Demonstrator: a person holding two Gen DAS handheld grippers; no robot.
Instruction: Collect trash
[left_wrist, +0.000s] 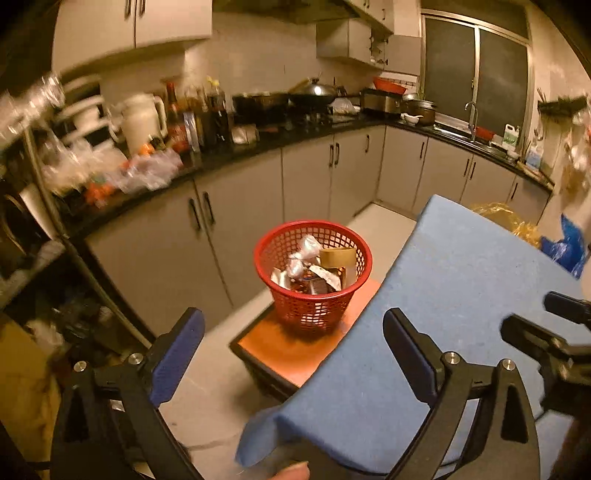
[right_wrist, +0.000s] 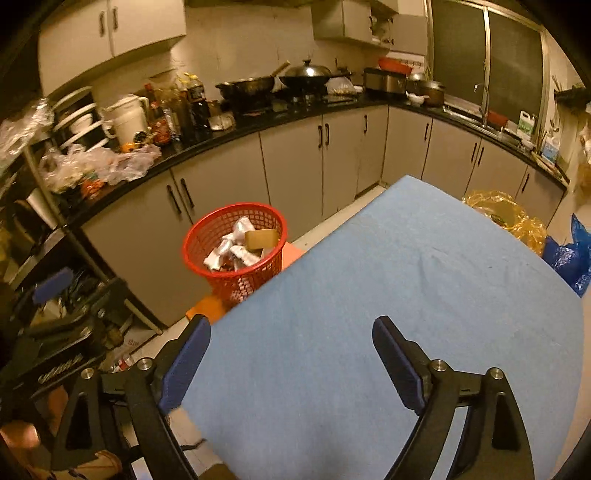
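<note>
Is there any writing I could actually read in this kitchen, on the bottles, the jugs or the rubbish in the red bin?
None can be read.
Sauce bottles on the counter: labels blurred.
White-and-green jug by the sink: label too small.
Wrappers in the red basket: print illegible.
Box on the floor: reddish letters, too blurred to make out.

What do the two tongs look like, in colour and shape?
Both look alike. The left tongs have a black frame with curved arms, triangular cut-outs and silver round bolts at the joints. Each finger carries a dark blue ribbed pad. The right tongs show the same black frame, silver bolts and blue pads. No cables, markings or sleeves can be made out.
</note>
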